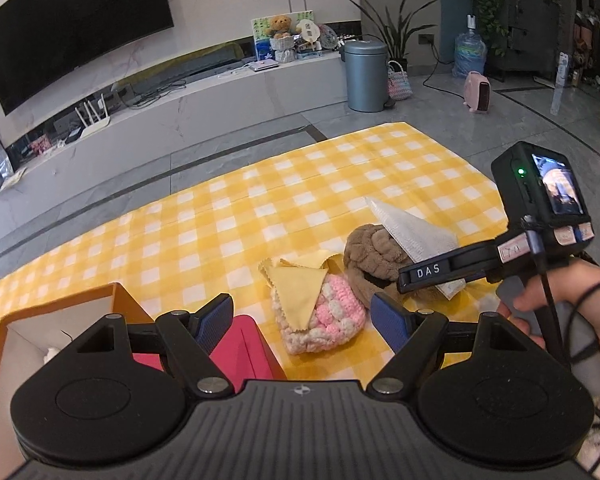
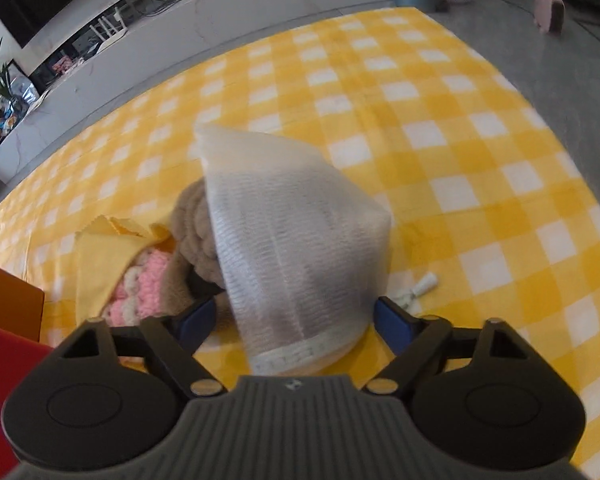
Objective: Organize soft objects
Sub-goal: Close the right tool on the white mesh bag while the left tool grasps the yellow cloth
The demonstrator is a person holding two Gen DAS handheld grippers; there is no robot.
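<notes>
A heap of soft things lies on the yellow checked tablecloth [image 1: 260, 200]. A white mesh cloth [image 2: 292, 240] drapes over a brown plush piece [image 2: 196, 216]. Beside them a yellow cloth [image 1: 300, 288] covers a pink and white crochet piece [image 1: 332, 320]. My right gripper [image 2: 296, 322] points steeply down with the mesh cloth's lower end between its blue pads [image 2: 392, 324], and a slim gap shows on each side. From the left wrist view, the right gripper [image 1: 424, 280] reaches in over the brown plush [image 1: 372, 252]. My left gripper [image 1: 304, 320] stands open and holds nothing, above the crochet piece and the box edge.
An orange box [image 1: 60, 300] with a pink-red inner part [image 1: 244, 344] stands at the table's near left. A small white scrap [image 2: 420, 284] lies right of the heap. Beyond the table's far edge are grey floor, a grey bin [image 1: 366, 76] and a TV bench.
</notes>
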